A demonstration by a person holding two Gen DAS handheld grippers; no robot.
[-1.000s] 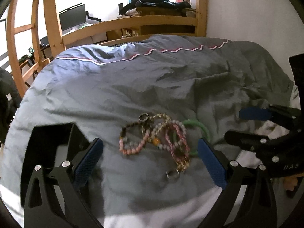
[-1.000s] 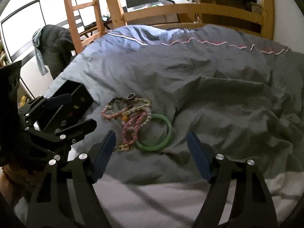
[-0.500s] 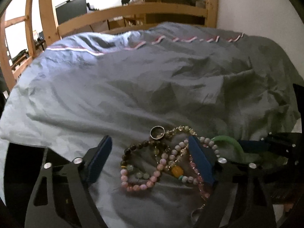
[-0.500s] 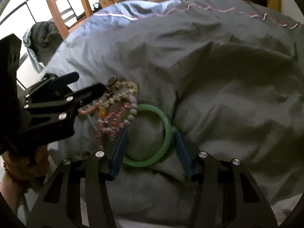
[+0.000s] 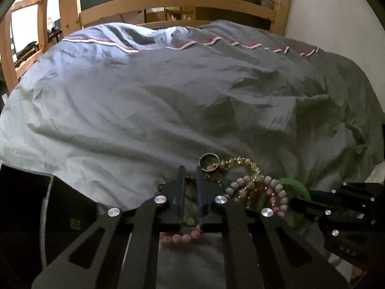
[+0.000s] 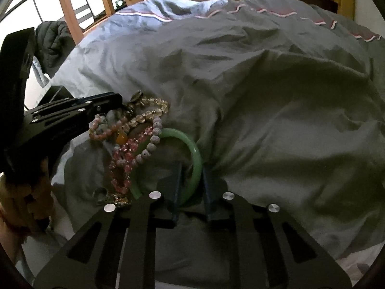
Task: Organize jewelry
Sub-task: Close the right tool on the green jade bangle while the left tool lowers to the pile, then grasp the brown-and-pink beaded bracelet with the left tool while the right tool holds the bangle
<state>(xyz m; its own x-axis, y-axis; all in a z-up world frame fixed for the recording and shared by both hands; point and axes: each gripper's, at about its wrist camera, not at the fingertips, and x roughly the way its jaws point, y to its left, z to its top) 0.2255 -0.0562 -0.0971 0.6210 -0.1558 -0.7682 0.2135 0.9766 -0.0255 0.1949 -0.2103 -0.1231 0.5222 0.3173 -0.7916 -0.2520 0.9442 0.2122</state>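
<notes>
A tangle of bracelets lies on the grey duvet (image 5: 168, 110). My left gripper (image 5: 190, 171) is shut on a dark and pink bead bracelet (image 5: 182, 237) at the pile's left side. A metal ring (image 5: 208, 161) and a clear gold bead bracelet (image 5: 243, 162) lie just beyond it. My right gripper (image 6: 191, 168) is shut on the rim of the green bangle (image 6: 196, 166). Pink bead bracelets (image 6: 125, 154) and a white bead strand (image 6: 152, 142) lie across the bangle's left part. A second ring (image 6: 100, 193) lies at the pile's near end.
A black jewelry box (image 5: 36, 204) sits on the bed left of the pile. The wooden bed frame (image 5: 173, 2) runs along the far side, with a ladder (image 6: 69, 7) at the left. A white wall (image 5: 336, 19) stands to the right.
Both grippers moved down into the pile and shut: the left on the bead bracelet, the right on the green bangle.
</notes>
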